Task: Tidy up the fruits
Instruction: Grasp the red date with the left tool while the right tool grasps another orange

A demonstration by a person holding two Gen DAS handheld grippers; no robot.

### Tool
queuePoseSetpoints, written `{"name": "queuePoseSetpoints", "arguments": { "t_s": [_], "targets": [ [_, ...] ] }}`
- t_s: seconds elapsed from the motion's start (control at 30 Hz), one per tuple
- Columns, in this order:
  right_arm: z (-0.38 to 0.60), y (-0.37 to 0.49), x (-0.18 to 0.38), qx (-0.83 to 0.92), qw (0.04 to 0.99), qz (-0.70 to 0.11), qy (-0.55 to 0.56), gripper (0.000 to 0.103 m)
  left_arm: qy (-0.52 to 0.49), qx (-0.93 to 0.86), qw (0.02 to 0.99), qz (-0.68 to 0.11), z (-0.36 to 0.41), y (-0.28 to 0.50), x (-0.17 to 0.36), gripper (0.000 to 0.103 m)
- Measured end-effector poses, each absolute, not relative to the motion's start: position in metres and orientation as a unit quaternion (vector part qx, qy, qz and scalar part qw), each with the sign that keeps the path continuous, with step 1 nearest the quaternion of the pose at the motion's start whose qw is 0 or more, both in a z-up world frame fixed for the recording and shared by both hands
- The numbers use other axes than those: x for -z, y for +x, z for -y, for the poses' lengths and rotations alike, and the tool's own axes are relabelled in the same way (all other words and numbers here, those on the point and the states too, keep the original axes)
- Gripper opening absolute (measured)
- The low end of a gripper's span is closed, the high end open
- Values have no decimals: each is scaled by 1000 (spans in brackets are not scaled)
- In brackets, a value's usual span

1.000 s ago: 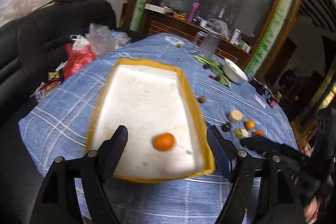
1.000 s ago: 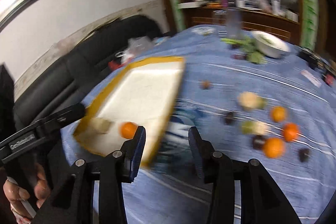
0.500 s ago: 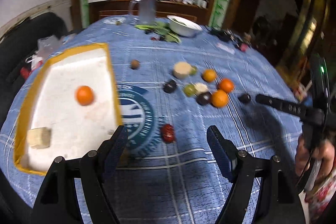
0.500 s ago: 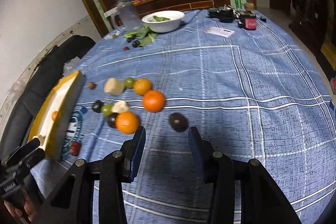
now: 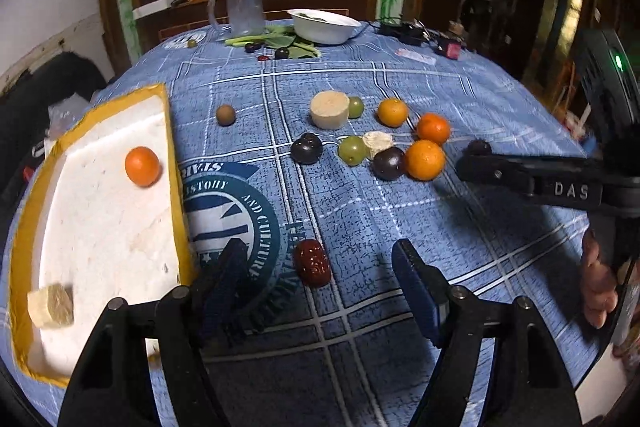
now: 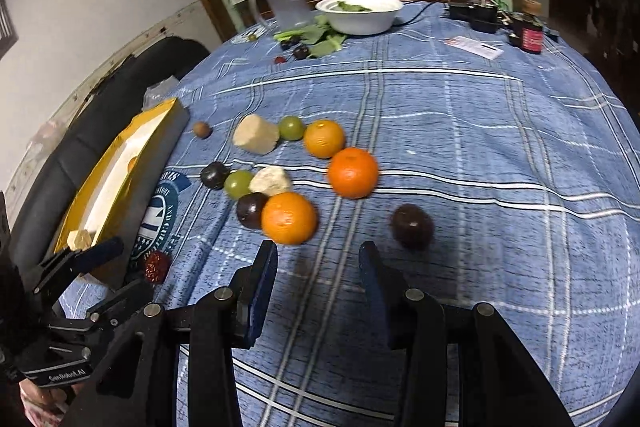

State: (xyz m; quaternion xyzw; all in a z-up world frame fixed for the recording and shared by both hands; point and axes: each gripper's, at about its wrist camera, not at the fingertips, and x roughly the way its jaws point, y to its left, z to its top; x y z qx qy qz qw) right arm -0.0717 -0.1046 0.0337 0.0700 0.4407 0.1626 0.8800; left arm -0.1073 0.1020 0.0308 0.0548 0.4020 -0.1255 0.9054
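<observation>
- Left wrist view: the left tongs (image 5: 320, 267) hang wide and empty over the worktop (image 5: 400, 227). The red date (image 5: 312, 263) lies straight ahead between the two tips, slightly nearer the left one, with its long axis running roughly along the line of reach. The yellow-rimmed foam tray (image 5: 172, 155) sits to the left, holding one small orange (image 5: 142, 166) and a pale fruit chunk (image 5: 52, 306). Against the picture half a second ago, the date now sits lower and more central between the tips, so the tongs have closed in on it.
- Right wrist view: the right tongs (image 6: 318, 267) are also spread and empty. The nearest orange (image 6: 289, 218) lies just ahead of the left tip, and a dark plum (image 6: 412, 225) just ahead and right of the right tip; neither is between them. Both fruits look larger and nearer than half a second ago. The left tongs are much the nearer to the date.
</observation>
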Motion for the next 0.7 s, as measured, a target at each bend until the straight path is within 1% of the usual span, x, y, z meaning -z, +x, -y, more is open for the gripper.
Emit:
{"name": "queuePoseSetpoints", "arguments": {
  "t_s": [0.07,0.13,0.23,0.4,0.57,0.63,0.67,0.7],
  "targets": [
    [98,-70,-32,-166,878,-444,65,45,80,125,904,-400,-100,-106,-29,72],
    [96,-70,-31,-167,877,-446,64,46,96,123,903,-401,-101,-106,-27,72],
    [96,-71,-30,-164,878,-446,60,46,97,112,904,-401,-110,-104,-27,72],
    [95,-68,-30,-160,877,-449,57,45,50,120,904,-408,-128,-103,-33,72],
    [81,-62,-28,-165,876,-451,50,46,19,171,897,-408,-114,-105,-34,70],
    [75,-58,-26,-163,876,-452,43,45,30,172,895,-410,-105,-104,-30,66],
    [72,-56,-25,-161,876,-453,38,45,38,170,894,-413,-100,-103,-27,58],
    [69,-55,-24,-158,877,-454,33,45,45,168,892,-418,-97,-101,-23,46]
  ]
}}
